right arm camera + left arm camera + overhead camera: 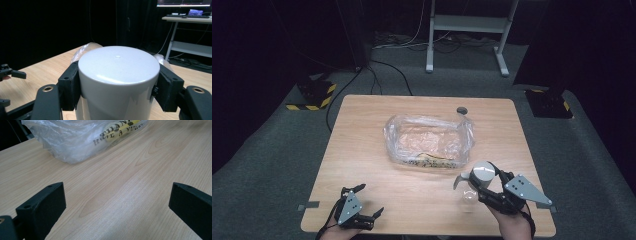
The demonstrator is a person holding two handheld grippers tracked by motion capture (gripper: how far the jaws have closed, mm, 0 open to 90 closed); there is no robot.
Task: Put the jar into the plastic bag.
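Gripping a grey cylinder (482,173), the right gripper (488,189) sits at the near right of the wooden table (377,190), held up by a hand (513,226) coming in from the bottom edge. In the right gripper view both black jaws press on the sides of the cylinder (118,75), just under its flat pale top; clenched on it. High view: the cylinder appears to be the cap or top of a clear bottle-like body (469,198) that hangs below it toward the table; a small grey spout or handle (459,178) sticks out on its left side. Whether the clear body touches the tabletop cannot be told.

Left gripper (363,209) rests at the near left corner of the table, well apart from the right one. Left gripper view: its two jaws stand wide, released, with bare wood (117,192) between them.

Plastic bag (428,140) lies at mid-table, clear and crumpled, standing up like an open tub. Yellow print with black lettering (432,161) shows along its near edge; same lettering (117,130) is readable in part in the left gripper view, at the far end of the bag (72,137). Cylinder sits just near-right of the bag, apart from it.

Small dark round spot (462,110) on the table just beyond the bag's far right corner. Floor around is grey carpet (272,150).
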